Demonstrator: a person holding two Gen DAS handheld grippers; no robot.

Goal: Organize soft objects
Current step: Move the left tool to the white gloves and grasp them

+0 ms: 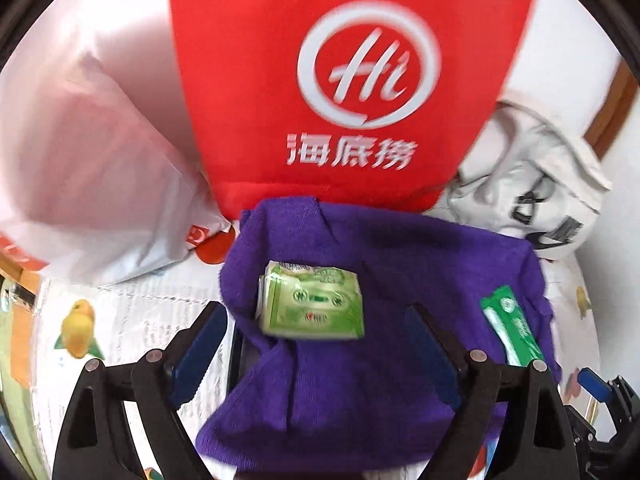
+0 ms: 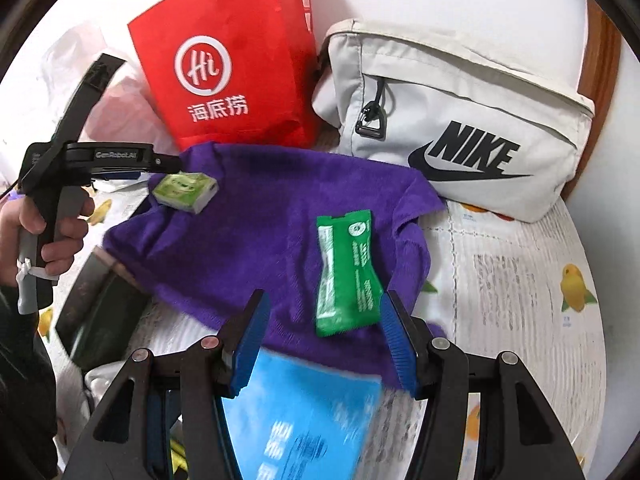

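Observation:
A purple towel (image 1: pixel 352 320) (image 2: pixel 260 232) lies spread on the table. On it sit a light green tissue pack (image 1: pixel 312 306) (image 2: pixel 184 192) and a dark green sachet (image 1: pixel 516 332) (image 2: pixel 348 272). My left gripper (image 1: pixel 316 340) is open, its jaws wide on either side of the tissue pack, just short of it. My right gripper (image 2: pixel 322 328) is open, close over the near end of the dark green sachet. A blue packet (image 2: pixel 304 416) lies under the right gripper.
A red paper bag (image 1: pixel 340 80) (image 2: pixel 236 64) stands behind the towel. A white Nike pouch (image 2: pixel 460 120) (image 1: pixel 528 184) lies at the right, a pale plastic bag (image 1: pixel 92 152) at the left. A fruit-print tablecloth (image 2: pixel 520 280) covers the table. A dark flat object (image 2: pixel 100 312) lies left.

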